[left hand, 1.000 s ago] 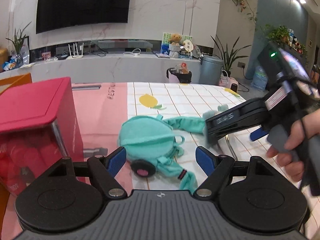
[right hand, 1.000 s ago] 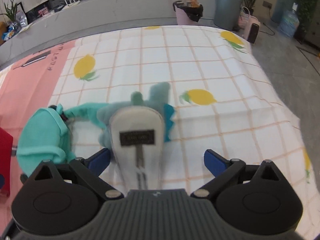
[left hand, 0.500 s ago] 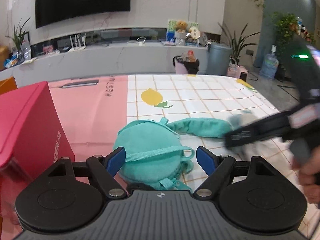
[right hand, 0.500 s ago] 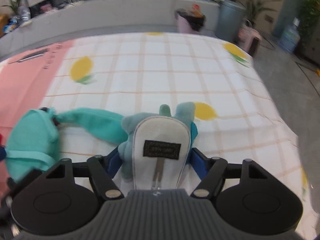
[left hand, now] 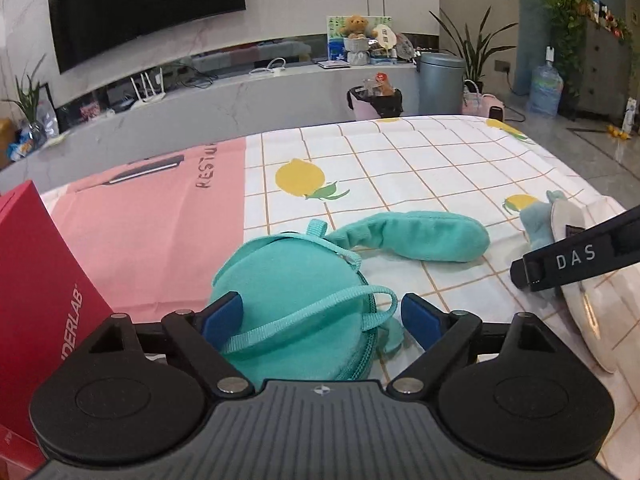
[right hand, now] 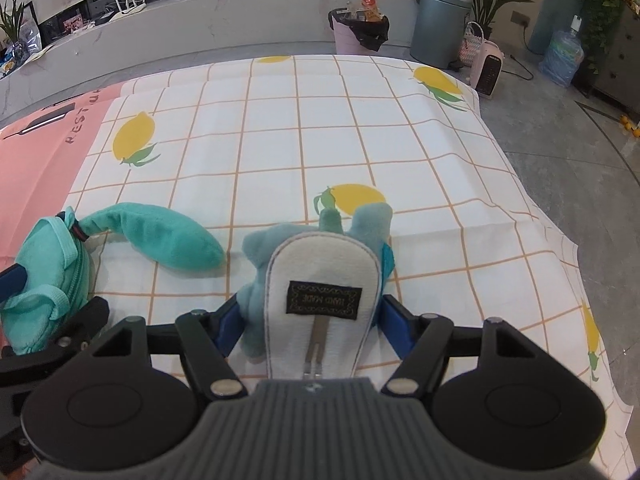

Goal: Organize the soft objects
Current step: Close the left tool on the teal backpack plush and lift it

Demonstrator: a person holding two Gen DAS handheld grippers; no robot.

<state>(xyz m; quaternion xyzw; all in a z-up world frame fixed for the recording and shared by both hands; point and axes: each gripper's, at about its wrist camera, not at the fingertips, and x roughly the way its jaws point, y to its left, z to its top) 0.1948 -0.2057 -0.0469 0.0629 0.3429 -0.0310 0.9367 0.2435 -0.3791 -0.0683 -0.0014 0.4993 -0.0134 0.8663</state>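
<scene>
Right hand-held gripper (right hand: 310,328) grips my blue slipper (right hand: 320,292); left hand-held gripper (left hand: 322,316), jaws just opened wide, straddles the teal pouch (left hand: 292,300) beside it. Next I judge: close, then lift toward the red box (left hand: 44,292).

Pouch (left hand: 296,300) left of plush toy (right hand: 320,280), box (left hand: 36,280) further left.

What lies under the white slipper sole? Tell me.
A blue-grey plush upper shows beneath the white slipper sole, on the lemon-print tablecloth. The cloth directly beneath is covered.
</scene>
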